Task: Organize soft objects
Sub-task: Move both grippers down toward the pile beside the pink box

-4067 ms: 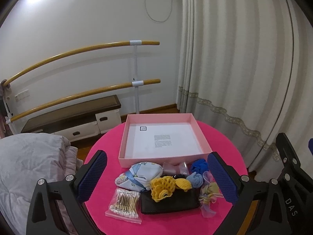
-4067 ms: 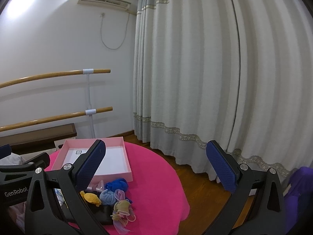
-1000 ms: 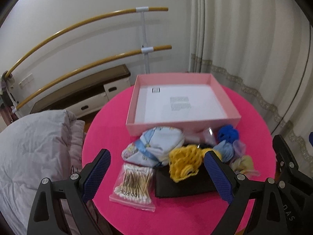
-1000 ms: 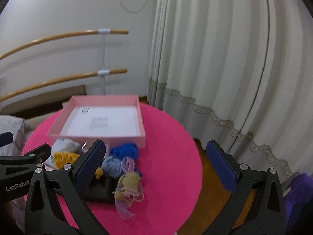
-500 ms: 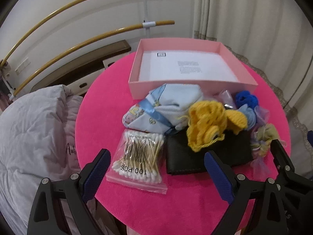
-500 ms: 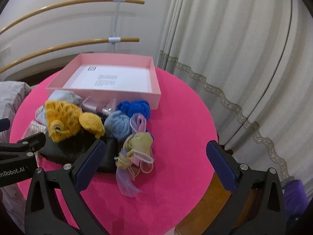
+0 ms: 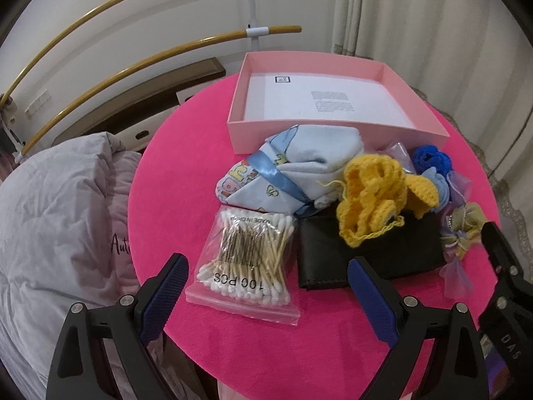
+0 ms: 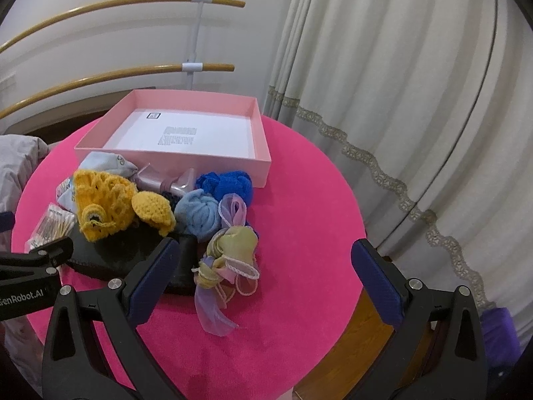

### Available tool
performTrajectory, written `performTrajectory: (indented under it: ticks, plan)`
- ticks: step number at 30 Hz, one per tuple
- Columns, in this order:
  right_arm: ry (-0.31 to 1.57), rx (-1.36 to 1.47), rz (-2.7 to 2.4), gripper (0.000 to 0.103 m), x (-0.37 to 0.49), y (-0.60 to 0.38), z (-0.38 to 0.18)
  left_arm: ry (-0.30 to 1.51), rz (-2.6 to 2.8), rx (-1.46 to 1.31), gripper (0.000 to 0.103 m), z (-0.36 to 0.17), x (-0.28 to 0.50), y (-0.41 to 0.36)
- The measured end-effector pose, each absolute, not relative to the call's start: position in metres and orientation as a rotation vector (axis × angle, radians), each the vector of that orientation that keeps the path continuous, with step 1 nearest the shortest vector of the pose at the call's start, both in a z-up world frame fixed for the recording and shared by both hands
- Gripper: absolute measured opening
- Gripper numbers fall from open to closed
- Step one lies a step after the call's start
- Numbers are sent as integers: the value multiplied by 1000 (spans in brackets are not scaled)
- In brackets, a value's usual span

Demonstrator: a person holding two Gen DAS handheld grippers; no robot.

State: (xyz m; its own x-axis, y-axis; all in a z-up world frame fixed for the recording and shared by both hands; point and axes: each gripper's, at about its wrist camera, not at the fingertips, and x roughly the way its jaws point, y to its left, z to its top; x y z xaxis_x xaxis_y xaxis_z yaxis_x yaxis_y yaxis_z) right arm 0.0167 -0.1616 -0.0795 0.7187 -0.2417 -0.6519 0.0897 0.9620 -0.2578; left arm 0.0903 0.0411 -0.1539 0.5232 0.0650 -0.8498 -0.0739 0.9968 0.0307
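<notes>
A round pink table (image 7: pixel 180 173) carries an open pink box (image 7: pixel 319 126) (image 8: pixel 180 158) with white paper inside. In front of the box lies a heap: a light blue printed cloth (image 7: pixel 293 170), a yellow crochet piece (image 7: pixel 369 196) (image 8: pixel 103 203), a blue knit ball (image 8: pixel 230 180), a pale blue ball (image 8: pixel 198 215), sheer scrunchies (image 8: pixel 233 253) and a black wallet (image 7: pixel 359 253). A bag of cotton swabs (image 7: pixel 248 260) lies at the front left. My left gripper (image 7: pixel 269 290) hovers open over the swab bag. My right gripper (image 8: pixel 263 270) hangs open just above the scrunchies.
A grey quilt (image 7: pixel 56 213) lies left of the table. Two wooden ballet bars (image 7: pixel 150 56) and a low bench stand along the wall behind. Cream curtains (image 8: pixel 399 83) hang on the right, and wooden floor (image 8: pixel 336 366) shows past the table's edge.
Both grippers have dropped and tilted toward the table, so the heap looks larger and closer. The left one has come over the swab bag, the right one over the scrunchies.
</notes>
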Motion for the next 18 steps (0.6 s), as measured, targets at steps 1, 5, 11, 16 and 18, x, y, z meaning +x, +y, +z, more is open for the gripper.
performTrajectory:
  ticks: [1, 5, 11, 16, 18]
  plan:
    - [744, -210, -179, 103, 17, -161, -78, 1019, 84, -14, 95, -153, 89, 44]
    - [733, -201, -131, 103, 22, -152, -73, 1015, 96, -38, 95, -153, 87, 58]
    - [736, -224, -70, 103, 34, -127, -75, 1024, 121, -92, 95, -157, 84, 81]
    - [745, -230, -19, 103, 42, -109, -79, 1045, 122, -143, 91, -164, 87, 100]
    - [754, -230, 3, 103, 46, -103, -81, 1055, 112, -159, 91, -167, 88, 106]
